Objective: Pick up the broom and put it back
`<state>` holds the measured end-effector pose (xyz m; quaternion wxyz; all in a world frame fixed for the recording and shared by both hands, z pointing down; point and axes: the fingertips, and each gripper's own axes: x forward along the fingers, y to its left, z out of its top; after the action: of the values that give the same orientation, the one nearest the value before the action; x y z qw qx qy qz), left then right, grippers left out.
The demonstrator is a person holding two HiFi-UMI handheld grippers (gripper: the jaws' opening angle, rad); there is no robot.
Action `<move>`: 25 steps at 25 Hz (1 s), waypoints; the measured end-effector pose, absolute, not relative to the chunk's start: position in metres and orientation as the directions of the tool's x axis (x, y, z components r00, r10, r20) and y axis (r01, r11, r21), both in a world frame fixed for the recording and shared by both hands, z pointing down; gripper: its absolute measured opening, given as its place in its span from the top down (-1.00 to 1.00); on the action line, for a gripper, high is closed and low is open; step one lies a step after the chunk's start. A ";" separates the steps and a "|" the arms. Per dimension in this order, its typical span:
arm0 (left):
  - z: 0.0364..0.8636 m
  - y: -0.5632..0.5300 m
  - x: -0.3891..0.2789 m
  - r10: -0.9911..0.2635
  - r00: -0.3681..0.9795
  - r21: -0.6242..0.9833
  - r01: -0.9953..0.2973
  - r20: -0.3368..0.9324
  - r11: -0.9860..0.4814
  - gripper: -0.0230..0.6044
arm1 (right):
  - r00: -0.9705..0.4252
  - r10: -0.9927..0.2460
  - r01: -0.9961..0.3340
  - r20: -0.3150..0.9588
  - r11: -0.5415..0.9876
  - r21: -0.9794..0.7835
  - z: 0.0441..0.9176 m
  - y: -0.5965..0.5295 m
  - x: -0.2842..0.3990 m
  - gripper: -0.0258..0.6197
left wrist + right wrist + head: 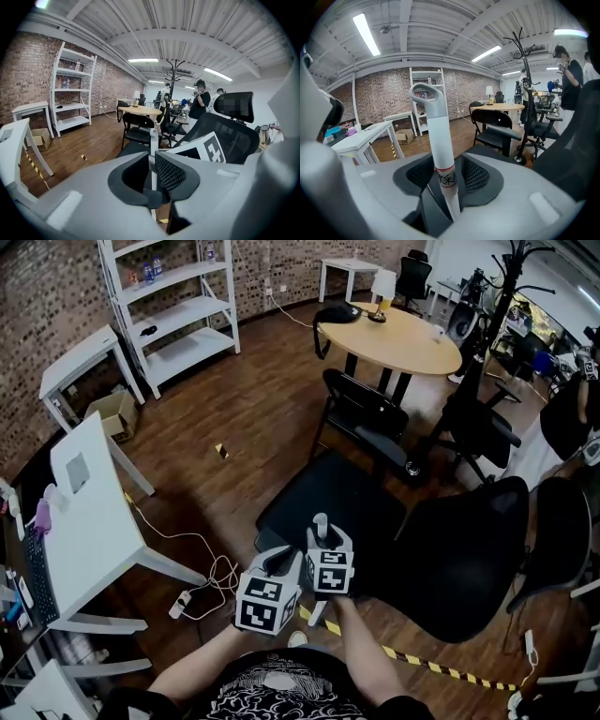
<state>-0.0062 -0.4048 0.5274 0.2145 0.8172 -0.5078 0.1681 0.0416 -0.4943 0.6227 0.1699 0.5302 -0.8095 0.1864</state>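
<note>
Right tool [447,176] has its jaws apart around the broom handle [439,140]. A dark gap shows beside the right pad, and I cannot tell whether the left pad touches the tube. Both pads are black with a fine mesh texture, set in smooth grey moulded shells. Left tool [151,171] is drawn together to a thin slit with nothing between its pads. The handle shows through that slit, farther off.

The handle is a smooth, round white tube that stands nearly upright and ends in a grey oval hanging loop. A paper band [446,178] with red edges and dark print wraps it at pad height. In the head view the handle rises just above the right tool and runs down toward the wooden plank floor [253,399]. The broom's head is hidden.

Close ahead is a flat black seat [319,502], with a black mesh-backed office chair [459,559] to its right, both crowding the spot. Striped yellow-and-black tape [422,664] lies on the floor below them. A white table [89,521] stands at the left, with a cable and power strip [202,596] by its legs. Farther off are a round wooden table [394,338], a white shelf unit [183,315] and a rough brick wall [47,315].
</note>
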 end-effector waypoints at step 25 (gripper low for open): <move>0.523 -0.381 0.002 -0.730 0.494 0.222 -0.868 0.472 -0.444 0.78 | -0.263 -0.853 -0.958 0.451 0.287 -0.017 0.605 -0.450 0.088 0.67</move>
<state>0.0019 -0.3813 0.5229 0.2221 0.8353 -0.4784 0.1552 0.0879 -0.4498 0.6054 0.1809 0.5794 -0.7814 0.1449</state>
